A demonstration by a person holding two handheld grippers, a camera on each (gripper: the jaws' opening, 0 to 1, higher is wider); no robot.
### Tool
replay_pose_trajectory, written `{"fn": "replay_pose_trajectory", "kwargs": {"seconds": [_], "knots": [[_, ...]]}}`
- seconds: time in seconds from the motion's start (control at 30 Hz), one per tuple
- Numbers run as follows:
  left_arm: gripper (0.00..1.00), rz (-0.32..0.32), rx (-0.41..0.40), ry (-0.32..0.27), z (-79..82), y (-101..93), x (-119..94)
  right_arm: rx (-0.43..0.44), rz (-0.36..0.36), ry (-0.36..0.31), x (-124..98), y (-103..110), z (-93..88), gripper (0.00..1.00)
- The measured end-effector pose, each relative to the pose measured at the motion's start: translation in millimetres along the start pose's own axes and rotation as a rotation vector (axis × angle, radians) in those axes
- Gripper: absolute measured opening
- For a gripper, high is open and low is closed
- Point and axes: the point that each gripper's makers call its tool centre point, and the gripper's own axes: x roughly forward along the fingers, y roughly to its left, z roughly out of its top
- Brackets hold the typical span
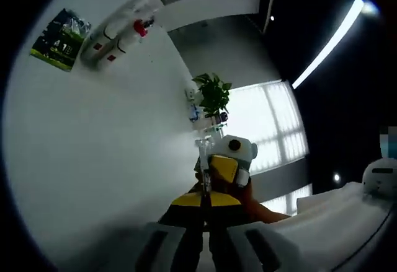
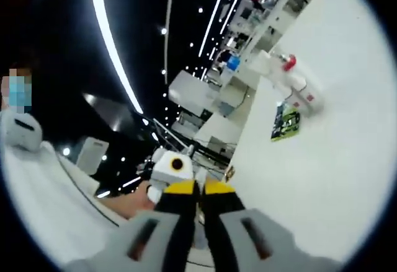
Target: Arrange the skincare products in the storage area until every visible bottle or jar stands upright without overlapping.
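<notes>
in the left gripper view the left gripper [image 1: 205, 235] rises from the bottom edge, its yellow-and-black jaws drawn close together with only a thin dark slit between them and nothing visible in it. just past their tips sits the right gripper [image 1: 228, 160], seen head on and partly masked by the left jaws, with a hand [image 1: 251, 201] behind it; its tips are hidden there. the white tabletop [image 1: 105, 148] spreads across the left, tilted steeply by the roll of the camera. far across it lie two white bottles [image 1: 121, 30] with a red cap, side by side on their sides and touching; their labels are too small to read. beside them is a green card [image 1: 62, 33], flat, its print a blur. farther off a plant [image 1: 213, 93] stands at the tabletop's far edge, with small items at its foot that cannot be made out. windows glare white behind.

in the right gripper view the right gripper [image 2: 198, 222] comes up from the bottom, jaws likewise nearly closed, empty as far as the slit shows. the left gripper [image 2: 172, 170] faces it just beyond, its lower part covered. the tabletop [image 2: 322, 179] lies on the right, with the bottles [image 2: 291, 83] and card [image 2: 285, 122] far off, well apart from both grippers. a white sleeve [image 2: 49, 191] crosses the left, cut off by the edge. shelves in the distance are a jumble.
</notes>
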Motion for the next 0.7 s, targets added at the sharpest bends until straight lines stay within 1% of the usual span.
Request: {"fn": "replay_pose_trajectory", "kwargs": {"seconds": [0.03,0.1,0.13,0.17,0.2,0.23,0.3,0.33,0.37,0.4,0.43,0.57,0.63,0.67,0.7], "knots": [[0.0,-0.006,0.005,0.012,-1.1,-1.5,-1,0.046,0.002,-0.024,-1,-1,3.6,0.07],[0.0,-0.008,0.006,0.022,-2.4,-1.7,-1,0.056,0.009,-0.03,-3,-3,5.4,0.05],[0.0,-0.006,0.003,0.03,-4.3,-1.5,-1,0.053,0.023,-0.018,-4,-1,4.3,0.01],[0.0,-0.004,0.002,0.035,-5.2,-1.4,-1,0.052,0.026,-0.012,-4,1,3.1,0.0],[0.0,-0.008,0.006,0.03,-4.8,-1.4,-1,0.023,0.007,-0.007,-4,-2,2.2,0.0],[0.0,-0.006,0.006,0.031,-5.3,-1.1,0,0.028,0.014,-0.006,-3,0,1.9,0.0],[0.01,-0.011,0.015,0.015,-4.7,-1.5,0,0.072,0.023,-0.013,-4,-2,3.2,0.0],[0.01,-0.019,0.012,-0.004,-3.0,-2.2,0,0.078,0.022,-0.023,-5,-3,4.6,0.0],[0.01,-0.025,0.003,-0.012,-2.2,-2.7,0,0.087,0.032,-0.031,-5,-2,6.0,0.0],[0.01,-0.048,-0.021,-0.018,-1.4,-4.2,-1,0.091,0.034,-0.032,-5,-2,6.2,0.0],[0.01,-0.05,-0.021,-0.029,0.1,-3.4,-3,0.094,0.034,-0.04,-4,0,7.2,0.0],[0.01,-0.054,-0.025,-0.036,1.3,-3.8,-6,0.085,0.036,-0.039,-1,1,7.7,0.0],[0.01,-0.055,-0.022,-0.038,2.8,-4.0,-8,0.079,0.051,-0.047,0,3,9.2,0.01],[0.01,-0.057,-0.023,-0.041,4.0,-4.3,-9,0.092,0.055,-0.052,1,3,10.1,0.02],[0.0,-0.061,-0.02,-0.049,5.5,-5.0,-9,0.121,0.052,-0.043,2,2,9.0,0.05]]}}
